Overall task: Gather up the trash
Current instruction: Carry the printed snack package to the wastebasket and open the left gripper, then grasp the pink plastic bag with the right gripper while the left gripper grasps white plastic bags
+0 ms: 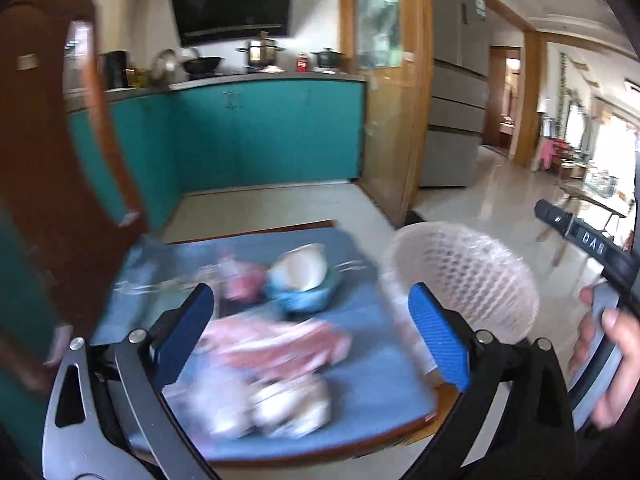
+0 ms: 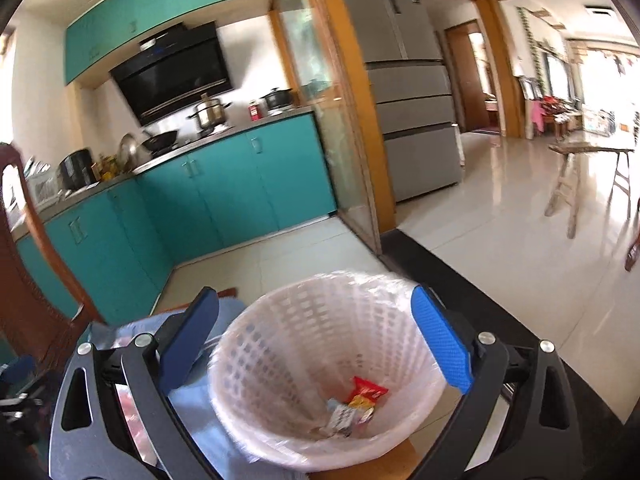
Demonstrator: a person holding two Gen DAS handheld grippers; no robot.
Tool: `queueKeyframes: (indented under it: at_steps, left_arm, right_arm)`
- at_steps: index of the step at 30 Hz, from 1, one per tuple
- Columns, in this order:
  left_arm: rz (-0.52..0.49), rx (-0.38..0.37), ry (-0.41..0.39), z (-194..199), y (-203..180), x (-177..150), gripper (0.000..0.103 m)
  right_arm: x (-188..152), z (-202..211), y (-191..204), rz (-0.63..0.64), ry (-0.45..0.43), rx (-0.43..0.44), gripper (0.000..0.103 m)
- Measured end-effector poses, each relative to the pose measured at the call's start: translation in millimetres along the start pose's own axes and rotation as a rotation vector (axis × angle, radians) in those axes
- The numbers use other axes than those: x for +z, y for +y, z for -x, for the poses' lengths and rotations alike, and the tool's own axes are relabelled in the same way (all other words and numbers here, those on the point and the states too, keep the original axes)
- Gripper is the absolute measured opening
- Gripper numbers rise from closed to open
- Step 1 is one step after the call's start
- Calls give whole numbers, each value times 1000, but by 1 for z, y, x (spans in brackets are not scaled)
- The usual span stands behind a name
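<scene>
My left gripper (image 1: 310, 294) is open over a blue-covered table (image 1: 360, 392), with nothing between its fingers. Below it lie blurred pink wrappers (image 1: 280, 344) and crumpled white plastic (image 1: 280, 404). A white mesh basket (image 1: 460, 280) lined with a clear bag stands at the table's right corner. My right gripper (image 2: 314, 296) is open, just above and in front of the basket (image 2: 320, 360), whose rim shows between its fingers. A red wrapper (image 2: 368, 392) and other small packets lie at the basket's bottom. One finger (image 1: 560, 220) of the right gripper and the hand (image 1: 612, 344) holding it show at the right.
A white bowl (image 1: 300, 270) sits in a blue dish (image 1: 304, 300) at the table's far side, beside a pink item (image 1: 244, 284). A brown wooden chair back (image 1: 60, 160) rises at the left. Teal cabinets (image 2: 240, 184), a grey fridge (image 2: 412, 92) and tiled floor lie beyond.
</scene>
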State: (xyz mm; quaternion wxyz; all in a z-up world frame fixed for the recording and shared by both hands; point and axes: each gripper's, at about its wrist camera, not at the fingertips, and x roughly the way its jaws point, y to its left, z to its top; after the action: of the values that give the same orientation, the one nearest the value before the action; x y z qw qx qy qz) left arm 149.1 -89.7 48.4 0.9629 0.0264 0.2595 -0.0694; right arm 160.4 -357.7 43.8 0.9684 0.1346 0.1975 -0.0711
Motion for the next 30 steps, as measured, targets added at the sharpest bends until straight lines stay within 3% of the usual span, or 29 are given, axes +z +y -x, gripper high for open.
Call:
queueKeyframes:
  at_steps: [5,10,13,19,30]
  left_arm:
    - [50,88,6,25,52,-41,99]
    - [102,87,163,10,77,-82,99]
    - [73,82,167,10,76,-88,99]
    - [95,70,193,10,80,-87,99]
    - [94,66,209,6,77,-87,99]
  right_arm:
    - [-26,14,56,86,78,124,95]
    - [-66,34,117,227,142,227,95]
    - [-82,39,138,264,168,265,95]
    - [-95,38,156,305,191,291,95]
    - [-101,35,153,304,219,300,95]
